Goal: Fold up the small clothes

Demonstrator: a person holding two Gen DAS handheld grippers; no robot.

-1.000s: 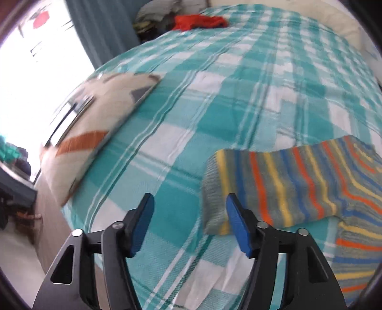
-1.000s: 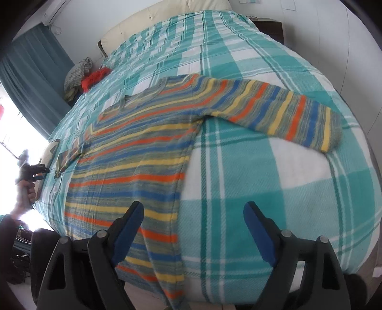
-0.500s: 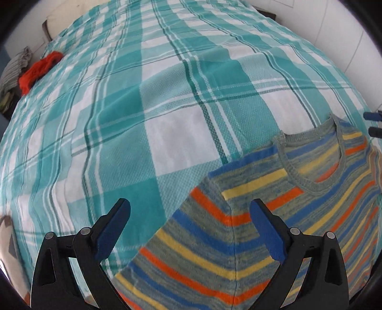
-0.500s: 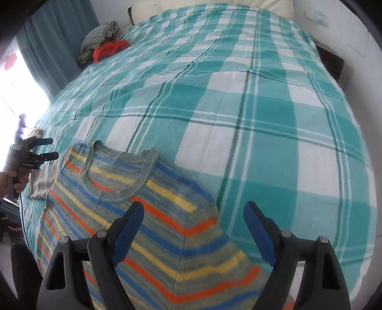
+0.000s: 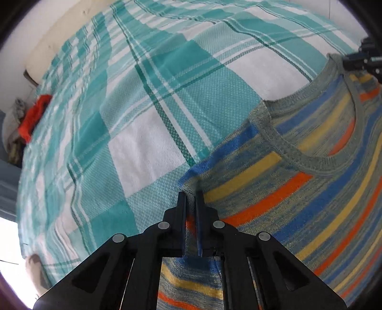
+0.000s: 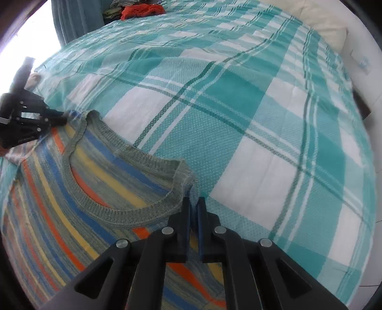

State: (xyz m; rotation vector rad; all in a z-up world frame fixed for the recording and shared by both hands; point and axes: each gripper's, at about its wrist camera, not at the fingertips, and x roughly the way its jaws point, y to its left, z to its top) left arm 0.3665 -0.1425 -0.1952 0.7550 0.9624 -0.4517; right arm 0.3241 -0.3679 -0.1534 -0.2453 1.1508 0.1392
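From the left view, the left tongs [image 5: 190, 198] are clamped on the shoulder corner of the striped sweater [image 5: 298, 190], which lies on the bed [image 5: 148, 143] and spreads away to their right. To fold it well, I'd say both corners should rise together and level, keeping the knit taut so it doesn't sag or twist. From the right view, the right tongs [image 6: 193, 202] are pinched shut on the sweater's other shoulder, just beside the ribbed grey collar [image 6: 133, 214] that curves off to their left. The knit looks soft and stretchy, the checked bedcover coarse-woven. An orange cloth [image 6: 140, 10] lies far ahead.
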